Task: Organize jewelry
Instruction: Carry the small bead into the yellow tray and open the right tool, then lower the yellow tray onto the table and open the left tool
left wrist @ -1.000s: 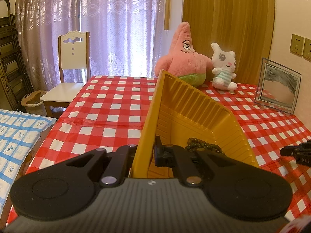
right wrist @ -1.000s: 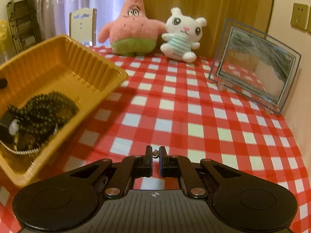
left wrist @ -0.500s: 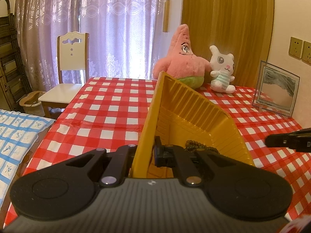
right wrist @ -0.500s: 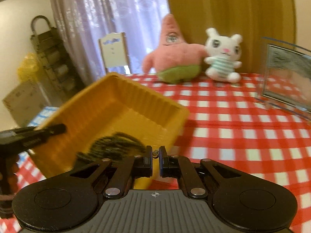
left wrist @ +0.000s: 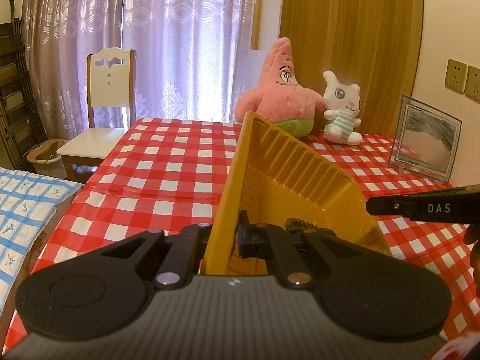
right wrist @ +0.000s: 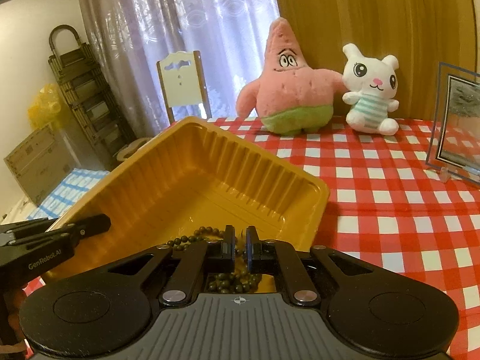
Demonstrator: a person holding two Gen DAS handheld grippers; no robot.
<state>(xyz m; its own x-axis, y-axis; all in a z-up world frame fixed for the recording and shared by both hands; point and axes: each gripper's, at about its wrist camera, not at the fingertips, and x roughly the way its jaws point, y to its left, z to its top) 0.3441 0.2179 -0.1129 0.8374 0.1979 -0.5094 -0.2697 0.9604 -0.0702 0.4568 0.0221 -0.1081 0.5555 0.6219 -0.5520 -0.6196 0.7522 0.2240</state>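
Yellow tray point(right wrist: 228, 162), beads point(right wrist: 192, 238) half hidden behind right hand-held gripper point(right wrist: 239, 241)

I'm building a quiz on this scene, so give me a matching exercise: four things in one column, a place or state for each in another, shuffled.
Things:
1. yellow tray
2. dark bead strand
3. white bunny plush
4. left gripper

Places or states:
A. beside the pink starfish plush
B. lying inside the tray
C. clamped on the tray's wall
D. tilted up off the checked tablecloth

Pairs: 1-D, 2-B, 3-A, 4-C
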